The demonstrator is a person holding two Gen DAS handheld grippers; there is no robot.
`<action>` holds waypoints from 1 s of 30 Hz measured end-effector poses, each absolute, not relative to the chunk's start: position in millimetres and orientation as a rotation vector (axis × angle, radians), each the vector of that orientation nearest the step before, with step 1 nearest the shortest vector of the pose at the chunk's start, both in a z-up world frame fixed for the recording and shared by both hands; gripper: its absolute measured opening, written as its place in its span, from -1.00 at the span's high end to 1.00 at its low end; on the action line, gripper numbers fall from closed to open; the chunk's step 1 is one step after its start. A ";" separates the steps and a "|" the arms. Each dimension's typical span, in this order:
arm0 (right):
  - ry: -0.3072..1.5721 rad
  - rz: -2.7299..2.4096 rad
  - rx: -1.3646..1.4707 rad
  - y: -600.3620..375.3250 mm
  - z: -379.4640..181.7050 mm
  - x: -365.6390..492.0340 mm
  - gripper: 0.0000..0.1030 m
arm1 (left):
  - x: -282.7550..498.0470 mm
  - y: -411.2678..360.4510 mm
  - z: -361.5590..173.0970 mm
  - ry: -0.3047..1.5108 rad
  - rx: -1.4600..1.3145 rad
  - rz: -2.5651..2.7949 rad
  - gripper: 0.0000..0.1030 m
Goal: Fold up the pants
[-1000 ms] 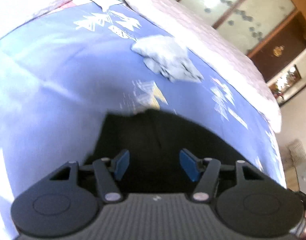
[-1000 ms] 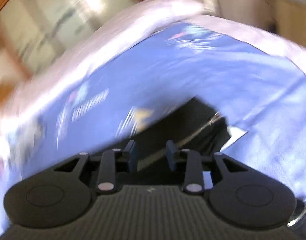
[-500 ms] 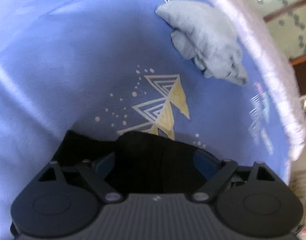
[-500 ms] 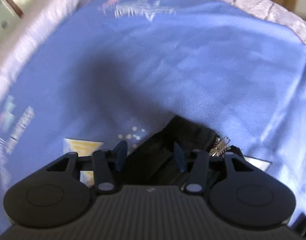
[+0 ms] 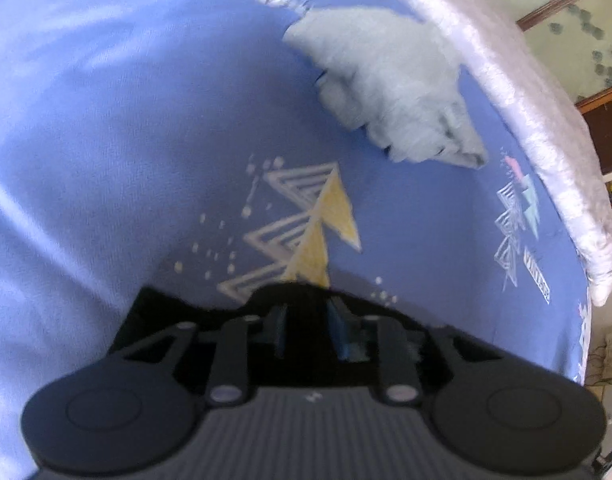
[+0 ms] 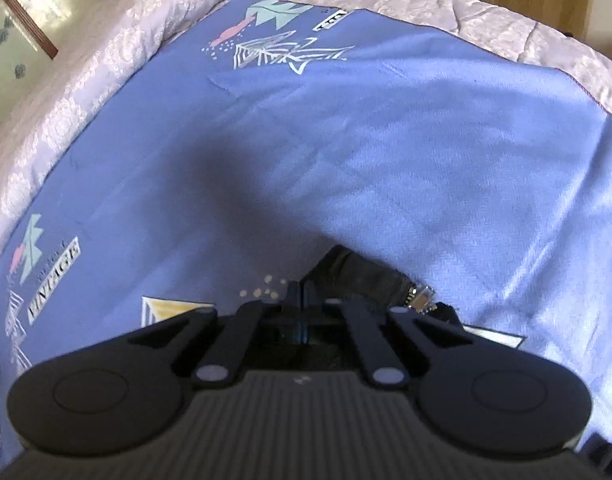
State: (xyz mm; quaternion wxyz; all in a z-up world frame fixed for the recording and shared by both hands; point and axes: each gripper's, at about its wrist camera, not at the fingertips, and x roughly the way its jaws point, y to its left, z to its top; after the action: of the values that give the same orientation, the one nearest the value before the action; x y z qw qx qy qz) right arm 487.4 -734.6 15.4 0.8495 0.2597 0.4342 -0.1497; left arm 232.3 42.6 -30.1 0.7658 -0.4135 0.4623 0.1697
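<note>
The black pants [image 5: 162, 308] lie bunched on a blue printed blanket [image 5: 146, 140], right under my left gripper [image 5: 308, 320]. Its jaws are closing, and a raised fold of the black cloth fills the narrow gap between its blue pads. In the right wrist view my right gripper [image 6: 302, 300] is shut, its fingers meeting on the edge of the black pants [image 6: 358, 276]. A metal zipper pull [image 6: 420, 296] shows just right of those fingers. Most of the pants are hidden below both grippers.
A crumpled grey garment [image 5: 394, 92] lies on the blanket beyond the left gripper. A pale quilted cover [image 6: 86, 80] rims the blue blanket [image 6: 386, 140] at the bed's edges. Wood-framed panels [image 5: 566, 8] stand past the bed.
Both grippers came down onto the pants, opened wide over the cloth, then closed on it. The pants now show only as a small bunch at the fingers.
</note>
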 end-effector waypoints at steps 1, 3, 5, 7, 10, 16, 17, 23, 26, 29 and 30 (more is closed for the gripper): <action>0.913 -0.315 0.538 -733.4 15.4 488.2 0.93 | 233.6 40.4 -23.4 0.994 -0.843 0.371 0.29; 0.910 -0.316 0.517 -729.3 15.5 488.0 0.93 | 239.6 34.8 -16.2 0.990 -0.732 0.382 0.21; 0.917 -0.315 0.487 -725.9 12.7 490.5 0.93 | 246.6 31.8 -18.6 1.028 -0.667 0.399 0.04; 0.930 -0.310 0.448 -724.7 10.8 495.9 0.80 | 252.8 30.7 -24.2 1.070 -0.618 0.424 -0.09; 0.946 -0.308 0.345 -716.9 7.7 504.2 -0.17 | 257.8 26.8 -35.3 1.126 -0.565 0.405 -0.13; 0.966 -0.337 0.012 -678.4 -13.9 513.2 0.57 | 263.5 0.9 -45.7 1.119 -0.458 0.357 0.81; 0.965 -0.320 0.007 -676.5 -11.9 512.8 0.94 | 263.0 -0.9 -43.0 1.106 -0.446 0.356 0.81; 0.880 -0.305 0.174 -696.1 13.9 492.4 0.94 | 225.1 7.0 4.4 0.919 -0.527 0.307 0.82; 0.823 -0.277 0.254 -707.5 35.5 469.3 0.94 | 196.8 3.4 33.2 0.850 -0.539 0.270 0.82; 0.772 -0.248 0.276 -712.8 57.2 437.4 0.94 | 163.3 -12.4 58.6 0.796 -0.522 0.230 0.82; 0.751 -0.238 0.290 -714.6 64.1 424.1 0.94 | 149.0 -17.9 64.9 0.780 -0.520 0.215 0.82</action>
State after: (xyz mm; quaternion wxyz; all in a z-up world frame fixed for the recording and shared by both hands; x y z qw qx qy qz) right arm 424.1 -714.6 64.1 0.9131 0.1410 0.3647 -0.1157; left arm 149.0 -17.9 64.9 0.8866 -0.2501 0.3750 0.1034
